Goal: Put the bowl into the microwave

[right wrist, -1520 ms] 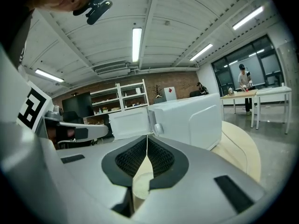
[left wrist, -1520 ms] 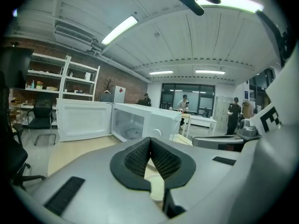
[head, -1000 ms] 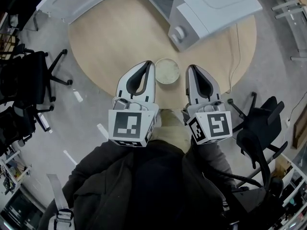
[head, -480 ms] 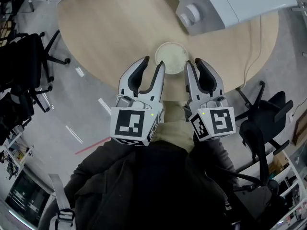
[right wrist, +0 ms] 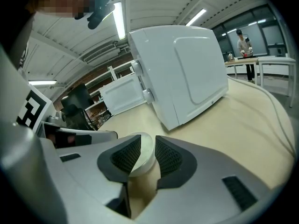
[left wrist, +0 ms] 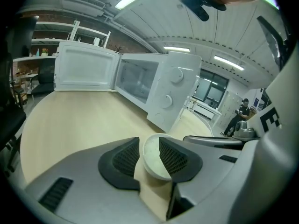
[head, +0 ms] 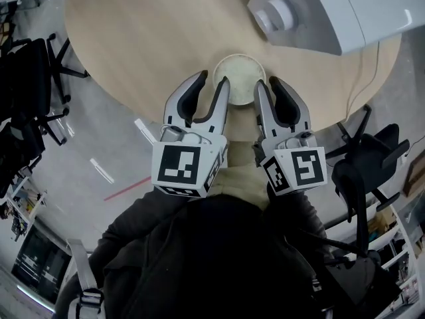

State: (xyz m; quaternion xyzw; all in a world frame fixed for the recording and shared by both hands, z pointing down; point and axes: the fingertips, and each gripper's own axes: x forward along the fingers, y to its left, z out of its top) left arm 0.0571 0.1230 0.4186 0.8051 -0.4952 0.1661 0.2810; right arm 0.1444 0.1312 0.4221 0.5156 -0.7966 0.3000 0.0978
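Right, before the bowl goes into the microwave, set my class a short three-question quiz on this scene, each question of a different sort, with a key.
1. Short answer: how do the jaws of the left gripper and the right gripper stand?
2. True or false: the door of the microwave is shut.
3. Pick one. The bowl is: A) inside the microwave; B) resting on the table, at the tips of both grippers; C) lifted off the table by one gripper.

Key
1. Apart on both; neither is closed on the bowl.
2. False: the door stands open.
3. B
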